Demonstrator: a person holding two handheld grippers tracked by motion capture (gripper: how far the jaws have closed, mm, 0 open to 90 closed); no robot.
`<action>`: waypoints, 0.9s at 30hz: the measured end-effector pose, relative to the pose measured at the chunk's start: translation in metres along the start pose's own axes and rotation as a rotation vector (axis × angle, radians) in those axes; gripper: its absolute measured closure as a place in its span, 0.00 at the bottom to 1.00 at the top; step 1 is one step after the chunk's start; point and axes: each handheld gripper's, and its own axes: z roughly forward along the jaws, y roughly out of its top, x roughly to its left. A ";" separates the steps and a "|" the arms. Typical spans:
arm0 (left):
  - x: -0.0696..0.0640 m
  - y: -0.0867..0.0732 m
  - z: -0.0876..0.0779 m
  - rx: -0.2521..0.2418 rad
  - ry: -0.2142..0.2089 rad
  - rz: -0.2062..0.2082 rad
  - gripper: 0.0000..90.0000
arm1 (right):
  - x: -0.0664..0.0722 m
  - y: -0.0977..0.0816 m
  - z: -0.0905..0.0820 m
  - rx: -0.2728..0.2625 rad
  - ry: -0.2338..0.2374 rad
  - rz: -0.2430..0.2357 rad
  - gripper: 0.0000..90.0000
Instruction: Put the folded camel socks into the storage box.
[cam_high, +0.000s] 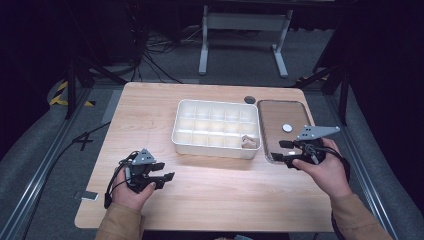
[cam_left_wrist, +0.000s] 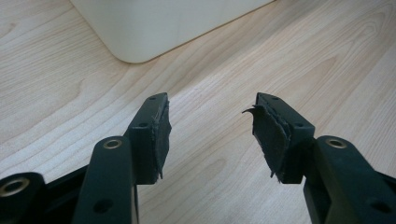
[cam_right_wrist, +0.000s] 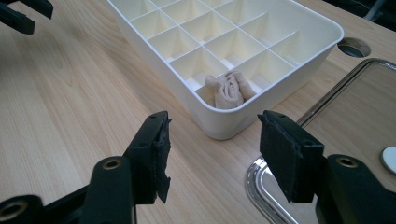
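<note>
White plastic divider box (cam_high: 216, 128), rigid grid, centre frame; beige rolled cloth (cam_right_wrist: 229, 91) in its lower-right compartment (soft, folded). Right gripper (cam_right_wrist: 212, 154) released, empty, beside chrome-rimmed tray (cam_right_wrist: 261, 186). Left gripper (cam_left_wrist: 210, 135) released, empty, over wood-grain table (cam_left_wrist: 56, 93).

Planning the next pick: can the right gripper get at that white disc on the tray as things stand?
Probably yes. The right gripper hangs open over the tray's near end, and nothing lies between it and the white disc.

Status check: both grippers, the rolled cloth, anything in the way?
Left gripper open, empty. Right gripper open, empty. Rolled cloth in organizer's corner compartment. Nothing blocking.
</note>
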 end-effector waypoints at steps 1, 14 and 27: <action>0.000 0.000 0.000 -0.001 0.000 0.000 0.52 | 0.002 -0.003 0.000 -0.008 0.004 0.007 0.48; -0.002 0.000 0.001 0.001 0.002 0.000 0.52 | 0.021 -0.023 -0.002 -0.030 0.009 -0.004 0.45; -0.005 0.001 0.005 0.031 -0.010 0.015 0.52 | 0.032 -0.047 0.020 0.020 0.059 -0.020 0.44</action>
